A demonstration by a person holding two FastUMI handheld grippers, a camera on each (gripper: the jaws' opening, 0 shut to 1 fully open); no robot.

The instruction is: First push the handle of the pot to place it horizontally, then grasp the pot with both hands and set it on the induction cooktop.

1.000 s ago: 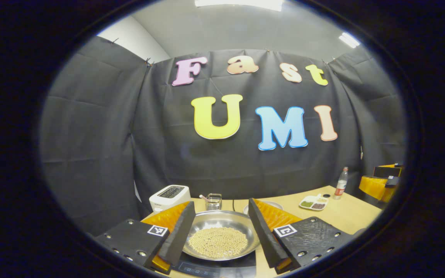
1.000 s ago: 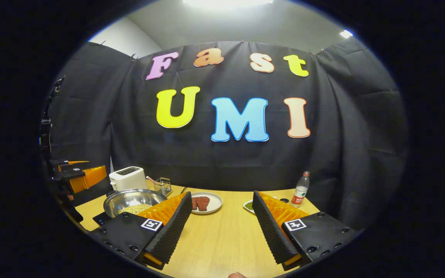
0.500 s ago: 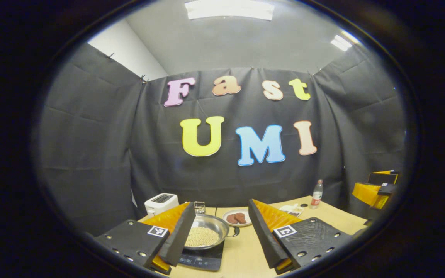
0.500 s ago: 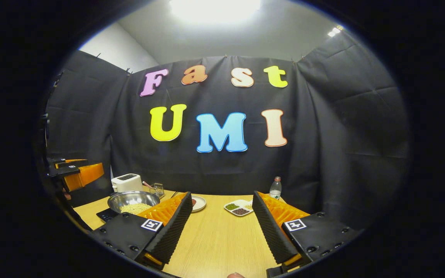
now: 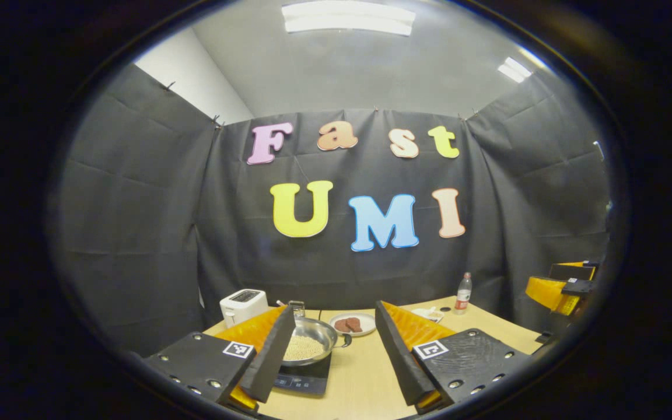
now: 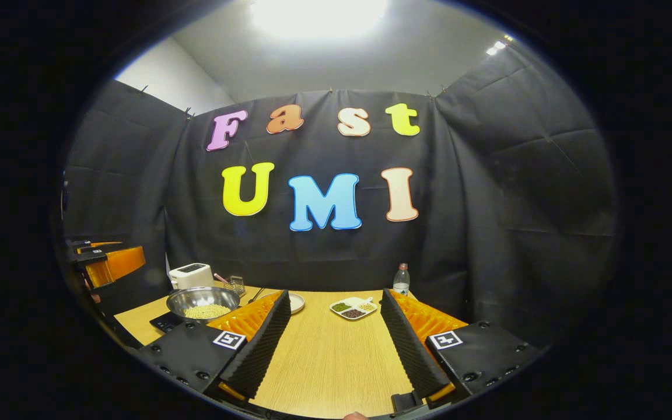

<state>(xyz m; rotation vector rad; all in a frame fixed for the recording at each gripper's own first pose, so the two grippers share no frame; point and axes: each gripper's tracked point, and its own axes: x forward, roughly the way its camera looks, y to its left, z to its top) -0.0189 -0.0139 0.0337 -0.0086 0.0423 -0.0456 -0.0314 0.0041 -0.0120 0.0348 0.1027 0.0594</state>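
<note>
The pot point(image 5: 310, 341) sits on the induction cooktop point(image 5: 304, 382) while both wide-open, empty grippers, left gripper point(image 5: 331, 361) and right gripper point(image 6: 336, 344), have pulled farther back from it, so the task looks done.

My left gripper point(image 5: 334, 350) carries two wedge-shaped fingers with ribbed inner faces, each mounted on a flat black plate point(image 5: 199, 364) fitted with round screw heads and a small square black-and-white coded marker point(image 5: 238, 349). My right gripper point(image 6: 336, 344) has the same build: ribbed wedge fingers, black screw-studded plates point(image 6: 482, 356), and a square coded marker point(image 6: 444, 339) on each plate.
</note>
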